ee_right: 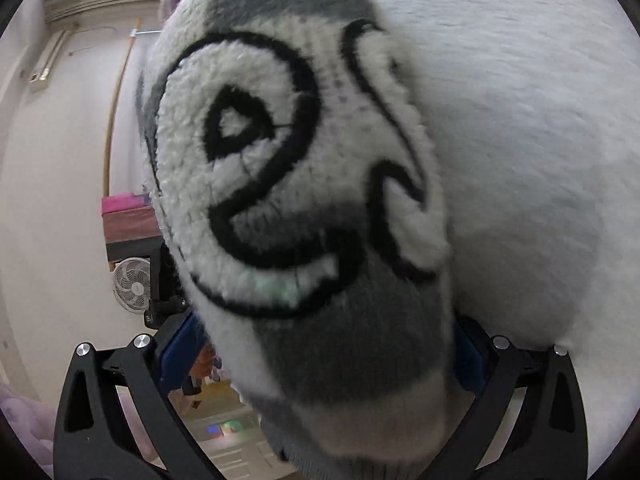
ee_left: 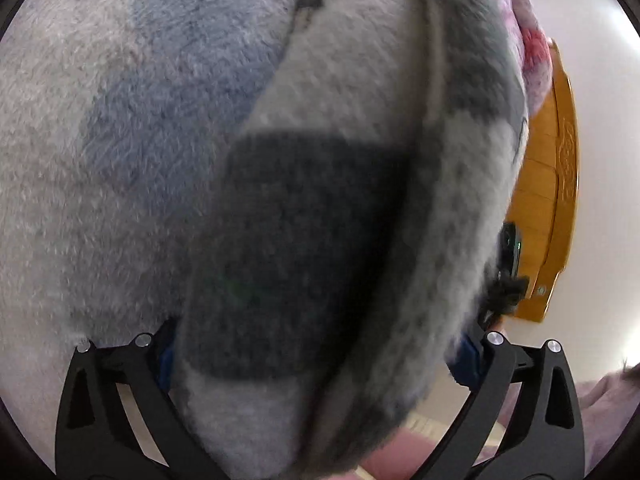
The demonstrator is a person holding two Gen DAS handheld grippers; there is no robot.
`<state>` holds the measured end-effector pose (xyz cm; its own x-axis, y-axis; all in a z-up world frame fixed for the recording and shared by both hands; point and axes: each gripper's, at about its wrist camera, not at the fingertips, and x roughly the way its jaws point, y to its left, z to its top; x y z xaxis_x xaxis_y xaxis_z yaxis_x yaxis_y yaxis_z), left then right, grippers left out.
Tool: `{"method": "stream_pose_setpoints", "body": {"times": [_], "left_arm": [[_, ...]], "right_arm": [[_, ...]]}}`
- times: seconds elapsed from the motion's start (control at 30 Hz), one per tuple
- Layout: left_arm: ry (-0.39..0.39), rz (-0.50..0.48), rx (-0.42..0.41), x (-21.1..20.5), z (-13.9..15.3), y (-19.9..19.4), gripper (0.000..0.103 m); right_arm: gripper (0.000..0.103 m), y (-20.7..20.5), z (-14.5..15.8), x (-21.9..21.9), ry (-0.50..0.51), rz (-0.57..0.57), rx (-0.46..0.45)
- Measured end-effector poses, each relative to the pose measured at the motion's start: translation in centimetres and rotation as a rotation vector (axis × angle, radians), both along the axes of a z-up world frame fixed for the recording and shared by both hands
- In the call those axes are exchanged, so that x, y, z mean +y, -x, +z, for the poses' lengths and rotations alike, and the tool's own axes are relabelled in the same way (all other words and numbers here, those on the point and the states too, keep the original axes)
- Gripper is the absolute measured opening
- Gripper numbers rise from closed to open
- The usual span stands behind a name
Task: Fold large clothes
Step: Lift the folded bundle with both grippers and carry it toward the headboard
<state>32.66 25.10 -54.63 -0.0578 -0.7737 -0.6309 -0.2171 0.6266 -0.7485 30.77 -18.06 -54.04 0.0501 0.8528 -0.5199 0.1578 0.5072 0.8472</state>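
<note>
Filling both views almost edge to edge, the fleece garment (ee_left: 168, 128) is hanging bunched between the two grippers, lifted clear of any surface; nothing that carries it is showing, so its place can only be told against the grippers. In the left wrist view its long fold is running up and away from the left gripper (ee_left: 316, 360), a thick grey-and-dark roll sitting between the blue pads, which are standing apart around it; the grip looks closed on cloth, though the contact itself is hidden. The right gripper (ee_right: 320, 360) is likewise straddling a bunched fold, with the bulk lying to its right. Judging from this, the coming move depends on drawing both held folds apart evenly. Only the right view is showing the embroidered patch (ee_right: 256, 168) and a small fan (ee_right: 133, 285); only the left is showing the wooden door (ee_left: 548, 184).
</note>
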Motion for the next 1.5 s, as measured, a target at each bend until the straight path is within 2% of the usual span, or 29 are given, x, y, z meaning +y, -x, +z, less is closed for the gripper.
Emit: {"method": "stream_pose_setpoints", "body": {"times": [0.03,0.07,0.1,0.17,0.23,0.27,0.37,0.5,0.7,0.97,1.13,1.3,1.5], "left_arm": [[-0.007,0.019,0.008,-0.1,0.1,-0.1,0.096],[-0.039,0.004,-0.012,-0.5,0.7,-0.1,0.078],[-0.075,-0.016,-0.039,-0.8,1.5,-0.1,0.074],[-0.135,-0.036,-0.081,-1.4,3.3,0.0,0.057],[-0.197,-0.087,-0.155,-2.4,5.6,0.4,0.052],[-0.214,-0.092,-0.167,-2.8,6.2,0.5,0.050],[-0.292,-0.100,-0.197,-4.3,8.6,0.6,0.048],[-0.330,-0.099,-0.226,-6.1,12.8,0.9,0.048],[-0.341,-0.110,-0.282,-9.1,20.3,2.4,0.048],[-0.340,-0.153,-0.374,-18.1,28.1,4.0,0.048],[-0.378,-0.189,-0.426,-25.2,30.9,5.2,0.048],[-0.413,-0.191,-0.475,-33.4,33.4,7.6,0.048],[-0.417,-0.188,-0.478,-45.3,33.1,9.4,0.048]], "right_arm": [[0.098,-0.1,0.1,0.3,0.004,-0.001,0.000],[0.097,-0.3,0.2,0.8,0.010,0.005,0.009],[0.094,-0.4,0.4,1.1,0.019,0.004,0.023],[0.072,-0.3,1.6,1.4,0.062,-0.013,0.000],[0.062,0.1,2.8,1.3,0.084,-0.028,-0.011],[0.060,0.2,3.6,1.4,0.091,-0.042,-0.006],[0.057,0.3,6.4,2.8,0.137,-0.038,-0.046],[0.056,0.4,10.4,3.8,0.156,-0.035,-0.096],[0.056,1.2,16.6,-0.2,0.144,-0.087,-0.141],[0.056,4.3,25.1,-6.6,0.198,-0.178,-0.238],[0.056,6.5,28.4,-10.5,0.230,-0.240,-0.287],[0.056,8.4,29.5,-18.7,0.199,-0.269,-0.324],[0.056,9.1,30.2,-29.0,0.247,-0.258,-0.362]]}}
